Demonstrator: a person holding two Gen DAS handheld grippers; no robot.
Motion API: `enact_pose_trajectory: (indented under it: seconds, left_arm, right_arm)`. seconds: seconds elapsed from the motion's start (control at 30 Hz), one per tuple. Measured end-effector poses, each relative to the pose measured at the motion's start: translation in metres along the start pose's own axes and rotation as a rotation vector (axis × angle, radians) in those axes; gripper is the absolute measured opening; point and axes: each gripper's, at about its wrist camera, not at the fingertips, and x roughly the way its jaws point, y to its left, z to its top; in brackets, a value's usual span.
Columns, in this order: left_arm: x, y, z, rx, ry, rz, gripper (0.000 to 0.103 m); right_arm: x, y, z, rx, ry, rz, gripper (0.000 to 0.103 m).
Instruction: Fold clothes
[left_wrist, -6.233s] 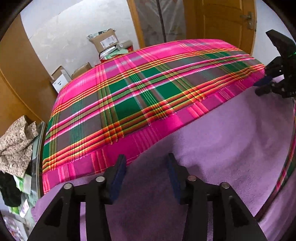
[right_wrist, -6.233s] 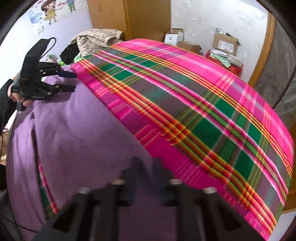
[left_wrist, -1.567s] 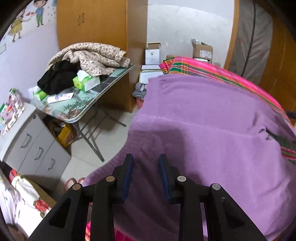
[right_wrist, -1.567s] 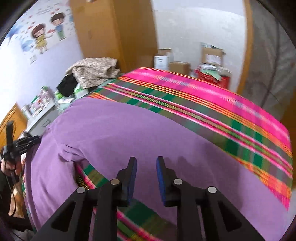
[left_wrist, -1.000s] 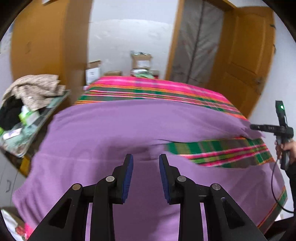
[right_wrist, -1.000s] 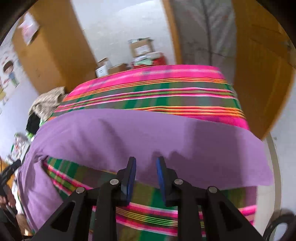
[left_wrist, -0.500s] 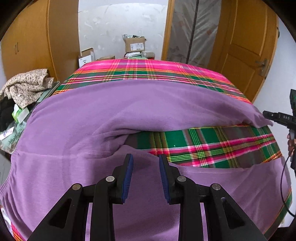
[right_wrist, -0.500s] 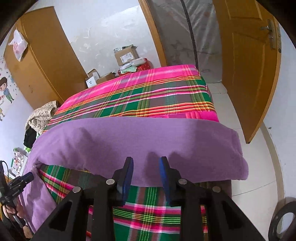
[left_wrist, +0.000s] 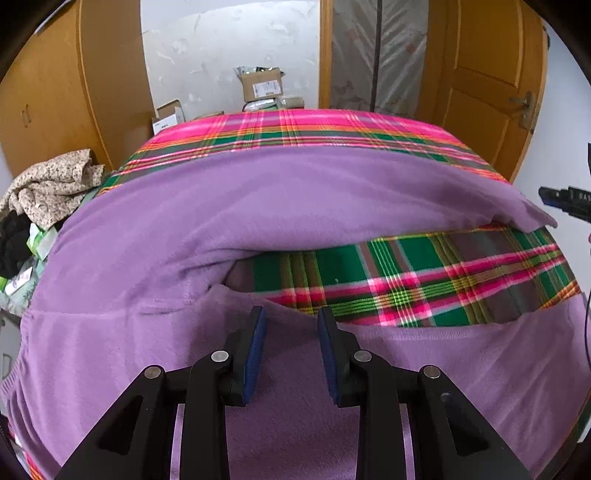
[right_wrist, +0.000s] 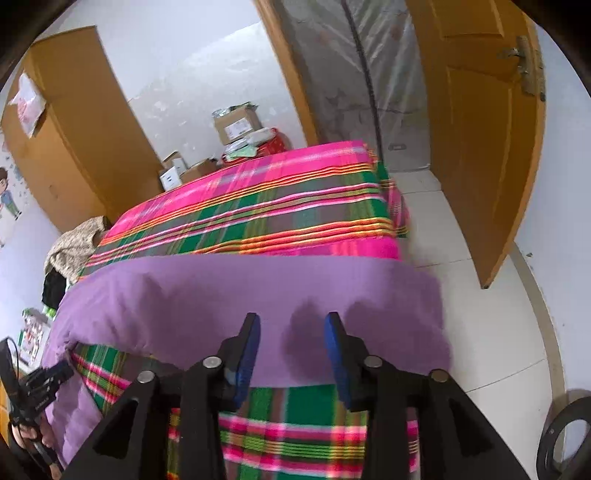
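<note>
A large purple fleece garment (left_wrist: 258, 206) lies spread across a bed with a pink and green plaid cover (left_wrist: 424, 280). Its far part is folded toward me, and a near purple band (left_wrist: 443, 369) lies below a strip of bare plaid. My left gripper (left_wrist: 290, 325) is open and empty above the near band's edge. In the right wrist view the purple garment (right_wrist: 258, 295) ends in a folded edge at the bed's right side. My right gripper (right_wrist: 291, 332) is open and empty just above that fold. The left gripper also shows in the right wrist view (right_wrist: 48, 380) at lower left.
A side table with piled clothes (left_wrist: 48, 184) stands left of the bed. Cardboard boxes (left_wrist: 260, 85) sit behind the bed by the wall. A wooden door (right_wrist: 480, 129) stands open at the right, with white floor tiles (right_wrist: 480, 332) beside the bed.
Both grippers have swung round and drawn back to face the bed head-on. The purple garment's far part now lies folded toward me. The right gripper's jaws have widened slightly.
</note>
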Motion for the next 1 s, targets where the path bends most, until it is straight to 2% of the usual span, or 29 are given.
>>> enact_pose_trajectory:
  seconds: [0.23,0.37,0.6,0.63,0.67,0.7,0.77,0.8,1.0]
  left_arm:
    - [0.005,-0.005,-0.001,0.012,0.02,0.015,0.03]
    - [0.002,-0.009,0.002,0.024,0.011,0.023,0.03]
    - [0.001,-0.01,0.01,0.031,-0.001,0.019,0.03]
    - [0.001,-0.009,0.01,0.028,-0.002,0.017,0.03]
    - [0.0,-0.009,0.011,0.027,-0.003,0.016,0.03]
    - [-0.001,-0.009,0.011,0.026,-0.004,0.016,0.03]
    - [-0.003,-0.009,0.013,0.024,-0.01,0.015,0.03]
    - [-0.004,-0.008,0.013,0.022,-0.014,0.013,0.03]
    - [-0.012,-0.003,0.016,0.015,-0.035,0.027,0.03]
  right_arm:
    - [0.006,-0.039,0.017,0.049,-0.007,-0.073,0.046]
    - [0.02,-0.064,0.025,0.105,0.027,-0.071,0.052]
    - [0.061,-0.106,0.015,0.295,0.173,0.068,0.053]
    - [0.063,-0.108,0.014,0.317,0.174,0.095,0.051]
    - [0.062,-0.109,0.013,0.322,0.163,0.11,0.04]
    - [0.059,-0.108,0.014,0.314,0.136,0.113,0.024]
    - [0.05,-0.104,0.018,0.285,0.1,0.085,0.012]
    - [0.046,-0.102,0.02,0.269,0.083,0.082,0.008]
    - [0.025,-0.088,0.046,0.206,-0.041,0.062,0.008]
